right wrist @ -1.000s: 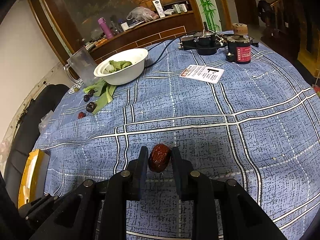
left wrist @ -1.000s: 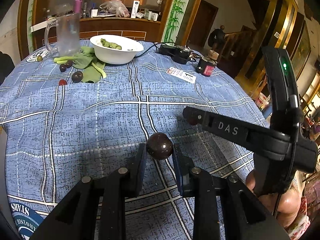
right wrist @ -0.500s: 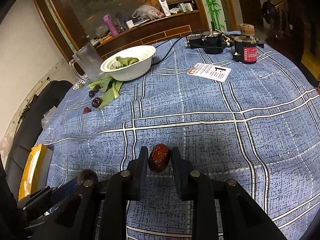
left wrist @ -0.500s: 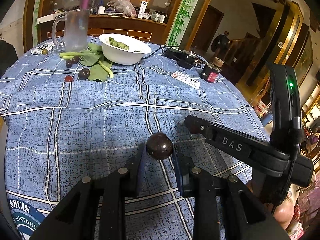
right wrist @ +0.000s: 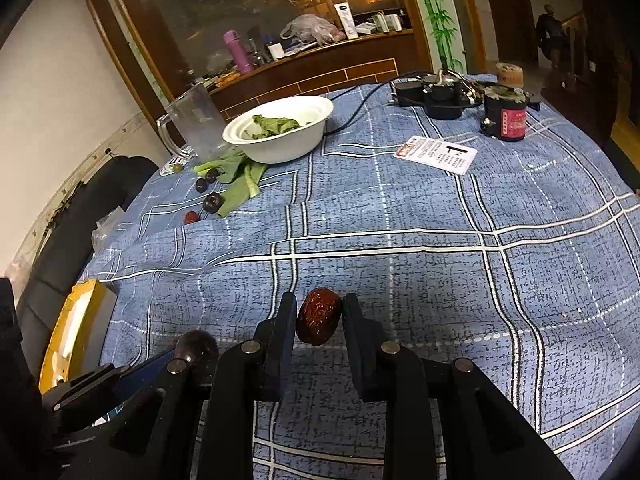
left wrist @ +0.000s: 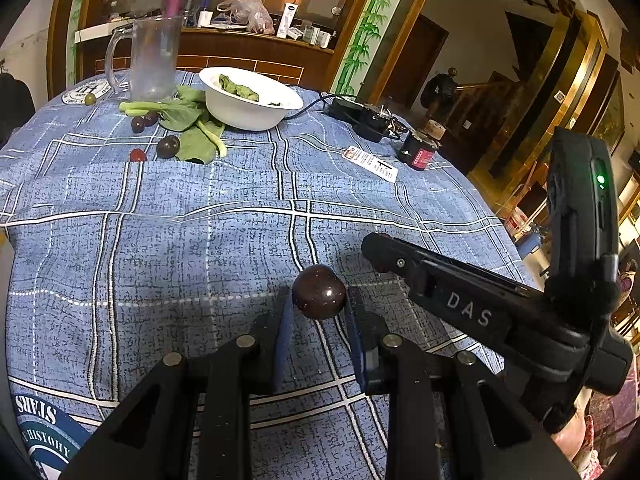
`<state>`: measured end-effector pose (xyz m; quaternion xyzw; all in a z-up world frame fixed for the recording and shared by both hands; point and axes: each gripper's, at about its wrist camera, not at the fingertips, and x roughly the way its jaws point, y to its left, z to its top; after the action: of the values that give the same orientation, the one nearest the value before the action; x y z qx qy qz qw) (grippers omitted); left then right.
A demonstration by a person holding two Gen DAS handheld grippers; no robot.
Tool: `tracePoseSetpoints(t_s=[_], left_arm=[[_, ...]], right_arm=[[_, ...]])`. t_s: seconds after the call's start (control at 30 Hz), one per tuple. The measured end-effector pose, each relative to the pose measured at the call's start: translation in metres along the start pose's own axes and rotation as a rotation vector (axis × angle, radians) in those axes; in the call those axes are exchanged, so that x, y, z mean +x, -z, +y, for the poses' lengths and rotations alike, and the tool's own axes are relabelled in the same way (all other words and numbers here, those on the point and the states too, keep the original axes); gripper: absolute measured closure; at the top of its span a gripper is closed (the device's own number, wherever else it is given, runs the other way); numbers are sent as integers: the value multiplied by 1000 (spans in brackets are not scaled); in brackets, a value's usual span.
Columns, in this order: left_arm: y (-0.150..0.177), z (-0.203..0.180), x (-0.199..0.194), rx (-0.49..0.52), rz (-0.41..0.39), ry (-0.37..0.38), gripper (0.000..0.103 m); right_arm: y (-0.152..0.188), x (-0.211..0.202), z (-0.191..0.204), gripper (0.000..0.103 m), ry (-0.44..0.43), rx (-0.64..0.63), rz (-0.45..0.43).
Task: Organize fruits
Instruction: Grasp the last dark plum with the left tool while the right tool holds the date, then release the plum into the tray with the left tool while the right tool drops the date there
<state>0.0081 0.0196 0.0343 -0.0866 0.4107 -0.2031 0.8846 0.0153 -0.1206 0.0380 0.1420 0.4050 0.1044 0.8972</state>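
Fruit fills both my tongs: my left gripper point(left wrist: 319, 306) is closed tight on a round dark plum point(left wrist: 319, 297), held above the blue checked tablecloth point(left wrist: 180, 240), and my right gripper point(right wrist: 319, 316) pinches a wrinkled red date point(right wrist: 319, 317) between its narrow-set fingers. Far across the table, more plums point(right wrist: 212, 202) and a small red fruit point(right wrist: 191, 216) lie loose on the cloth, just beside the greens point(right wrist: 240, 184) spilling from under the white bowl point(right wrist: 280, 136).
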Motion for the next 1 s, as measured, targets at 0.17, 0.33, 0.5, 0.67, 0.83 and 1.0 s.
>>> tracePoseSetpoints(t_s=[0.17, 0.33, 0.5, 0.67, 0.83, 1.0], left_arm=[[-4, 3, -8, -2, -36, -6, 78], [-7, 8, -21, -38, -70, 23, 78], [0, -2, -47, -8, -152, 20, 78], [21, -3, -79, 17, -170, -21, 78], [45, 22, -135, -44, -211, -66, 78], [62, 62, -194, -120, -306, -204, 78]], right_arm=[[0, -7, 2, 79, 42, -17, -42], [12, -44, 2, 78, 81, 18, -72], [43, -92, 3, 78, 116, 31, -69], [71, -131, 7, 78, 128, 33, -81], [85, -150, 22, 78, 101, 12, -94], [90, -150, 54, 78, 29, -23, -88]])
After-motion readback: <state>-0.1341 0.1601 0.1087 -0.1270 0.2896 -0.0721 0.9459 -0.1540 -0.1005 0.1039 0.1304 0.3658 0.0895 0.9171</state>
